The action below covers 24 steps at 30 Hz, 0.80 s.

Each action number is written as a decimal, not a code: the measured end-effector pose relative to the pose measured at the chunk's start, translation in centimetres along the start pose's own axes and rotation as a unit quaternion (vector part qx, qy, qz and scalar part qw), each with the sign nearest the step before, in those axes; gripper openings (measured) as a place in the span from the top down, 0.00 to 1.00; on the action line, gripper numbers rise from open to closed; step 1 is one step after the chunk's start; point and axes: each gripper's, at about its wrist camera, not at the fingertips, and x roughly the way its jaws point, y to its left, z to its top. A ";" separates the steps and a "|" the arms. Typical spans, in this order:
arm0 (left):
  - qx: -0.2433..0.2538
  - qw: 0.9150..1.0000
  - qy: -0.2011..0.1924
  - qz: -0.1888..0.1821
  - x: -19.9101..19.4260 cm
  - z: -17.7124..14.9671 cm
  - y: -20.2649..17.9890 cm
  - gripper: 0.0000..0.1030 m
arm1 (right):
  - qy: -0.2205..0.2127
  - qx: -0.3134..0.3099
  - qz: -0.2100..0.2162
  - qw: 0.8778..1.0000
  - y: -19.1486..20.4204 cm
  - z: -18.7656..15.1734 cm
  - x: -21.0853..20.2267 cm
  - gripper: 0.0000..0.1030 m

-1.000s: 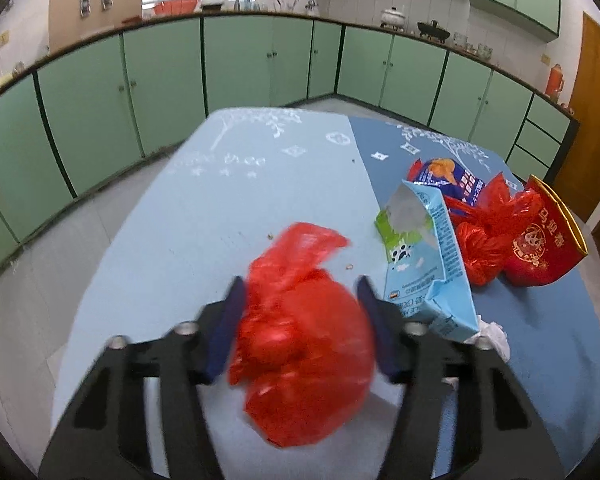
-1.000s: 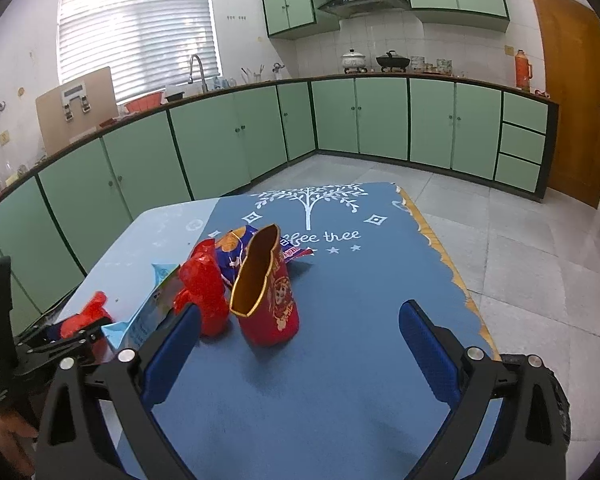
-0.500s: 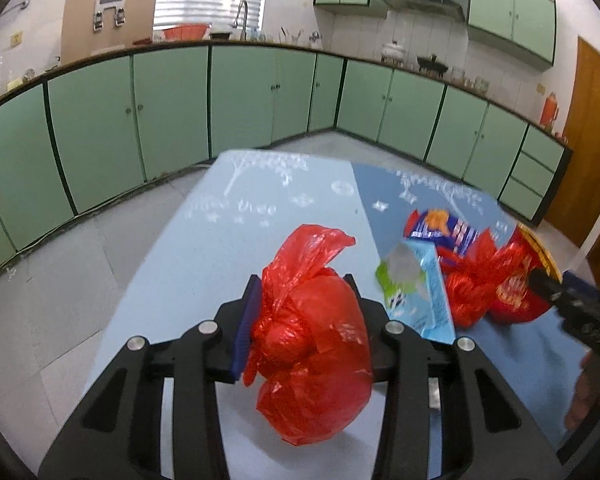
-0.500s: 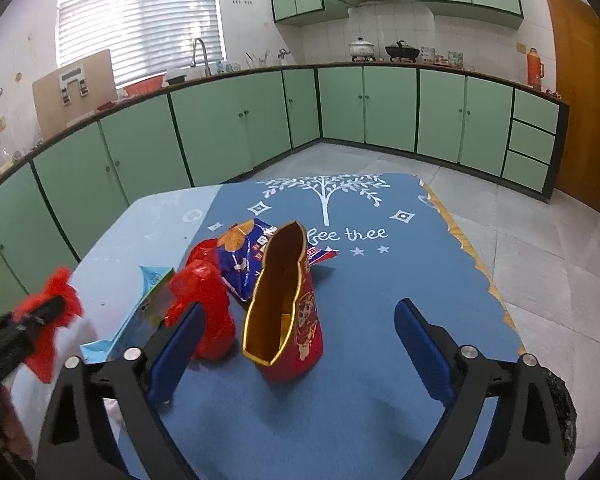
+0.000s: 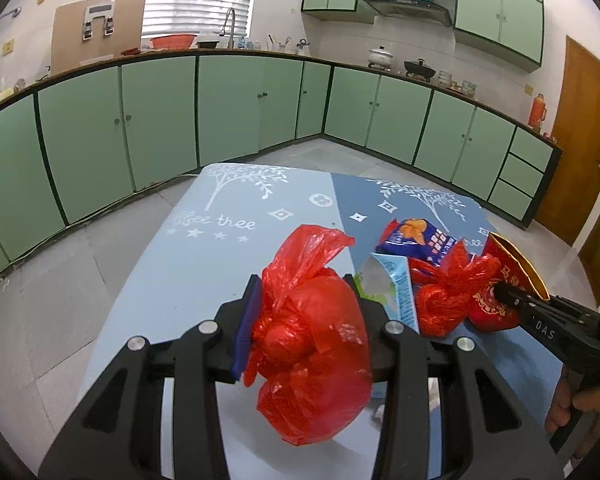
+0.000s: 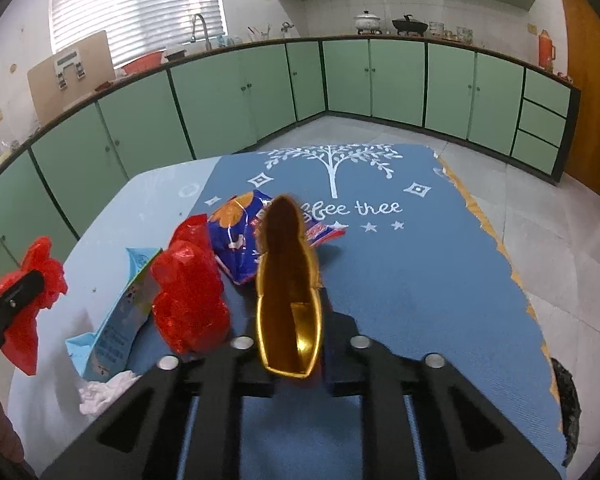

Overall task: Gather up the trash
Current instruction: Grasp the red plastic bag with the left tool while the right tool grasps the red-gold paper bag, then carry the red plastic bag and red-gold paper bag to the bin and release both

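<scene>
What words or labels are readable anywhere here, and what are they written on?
"...ffee thee" under the white tree print on the dark blue tablecloth; its first letters are hidden.
"...ffee thee", partly legible, on the light blue tablecloth.
"DAS" on the right gripper.
Chinese characters on the red snack bag: too blurred to read.
Print on the blue snack bag and the light blue carton: too small to read.

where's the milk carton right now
In the right wrist view the milk carton lies on the table's left side, between the held red bag and the knotted red bag, above a tissue.
</scene>
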 end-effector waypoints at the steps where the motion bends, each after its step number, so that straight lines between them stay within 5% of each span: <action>1: 0.002 1.000 -0.002 -0.002 -0.1 0.1 -0.3 0.63 | -0.004 -0.001 0.001 1.000 0.0 0.0 -0.4 0.86; 15: 0.028 0.999 -0.024 -0.038 -2.3 0.5 -4.2 0.63 | -0.044 0.017 0.002 0.999 -2.9 0.2 -6.4 0.86; 24: 0.053 0.994 -0.029 -0.095 -3.5 0.2 -9.6 0.63 | -0.072 0.045 -0.031 0.996 -7.0 -0.9 -11.3 0.86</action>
